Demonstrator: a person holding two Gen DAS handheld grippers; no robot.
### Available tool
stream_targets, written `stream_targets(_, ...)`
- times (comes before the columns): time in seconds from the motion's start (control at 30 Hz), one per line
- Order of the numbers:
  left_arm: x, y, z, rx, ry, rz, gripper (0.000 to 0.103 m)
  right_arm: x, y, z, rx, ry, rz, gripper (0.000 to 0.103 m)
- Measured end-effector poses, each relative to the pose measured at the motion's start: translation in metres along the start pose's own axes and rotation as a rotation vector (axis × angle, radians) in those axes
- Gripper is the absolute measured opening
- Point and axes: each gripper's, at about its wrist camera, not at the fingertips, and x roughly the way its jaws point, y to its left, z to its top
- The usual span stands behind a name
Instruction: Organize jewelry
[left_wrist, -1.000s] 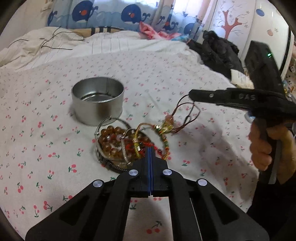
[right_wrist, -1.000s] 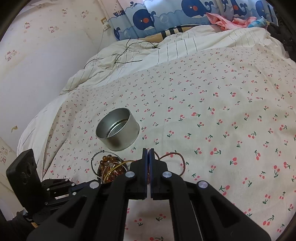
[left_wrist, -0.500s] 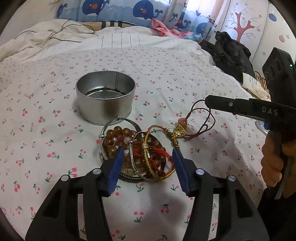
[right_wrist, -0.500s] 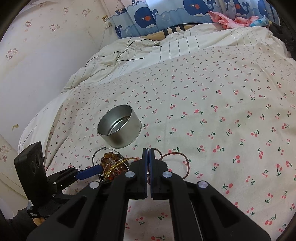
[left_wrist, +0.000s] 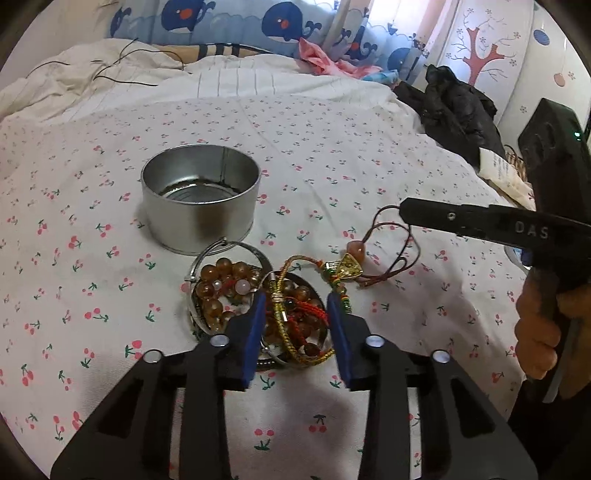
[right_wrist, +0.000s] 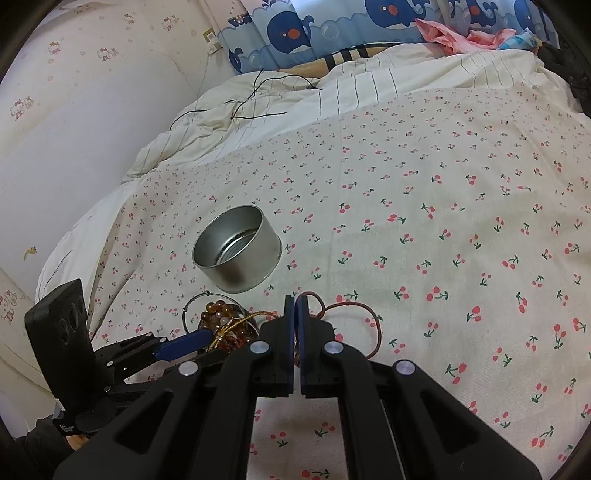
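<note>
Bed (left_wrist: 332, 155): carries everything on its cherry-print cover, in the middle stretch, well clear of the side edges; soft, so nothing rolls.
Tin (left_wrist: 200, 206): round, open, looks empty; stands upright just beyond the pile, towards the pillow end; probably set close as the place for the sorted pieces.
Jewelry pile (left_wrist: 258, 306): amber bead strands, a silver bangle, gold and red cords, heaped and tangled on a small dark dish; touching or almost touching the tin's near side.
Brown cord (left_wrist: 397, 254): runs from the pile to the right, with a pink bead and a gold charm on it; drawn out sideways, seemingly to free it from the tangle.
Left hand-held gripper (left_wrist: 295, 325): low over the pile, angled down; jaws closing with gold and red cords between the blue pads; pads not yet pressing, as far as visible; likely meant to pin the pile.
Right hand-held gripper (right_wrist: 296, 306): fully closed, pinching a loop of the brown cord at the tips; held off to the right of the pile, keeping the cord lifted.
</note>
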Motion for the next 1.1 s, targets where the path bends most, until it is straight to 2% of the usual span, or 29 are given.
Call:
stream_targets(0.1, -0.002, -0.007, -0.001, 0.033, -0.008, 0.016, 0.031, 0.0, 0.0, 0.0, 0.002, 0.0, 0.0, 0.003)
stream_targets(0.33, 0.006, 0.001, -0.001, -0.01, 0.028, 0.013, 0.03, 0.002, -0.001, 0.0, 0.003, 0.005, -0.002, 0.003)
stream_targets(0.43, 0.008, 0.002, -0.001, -0.01, 0.038, 0.023, 0.009, 0.003, -0.001, 0.0, 0.002, 0.008, -0.004, 0.003)
stream_targets(0.47, 0.009, 0.003, -0.001, -0.013, 0.046, 0.019, 0.006, 0.003, -0.001, -0.001, 0.001, 0.01, -0.004, 0.003)
stream_targets(0.67, 0.005, 0.001, -0.001, 0.003, 0.03, 0.021, 0.005, 0.003, -0.003, -0.001, 0.005, 0.008, -0.016, 0.003)
stream_targets(1.1, -0.054, 0.004, 0.025, -0.022, -0.1, -0.081, 0.004, -0.023, -0.007, 0.01, 0.033, -0.093, 0.035, 0.002)
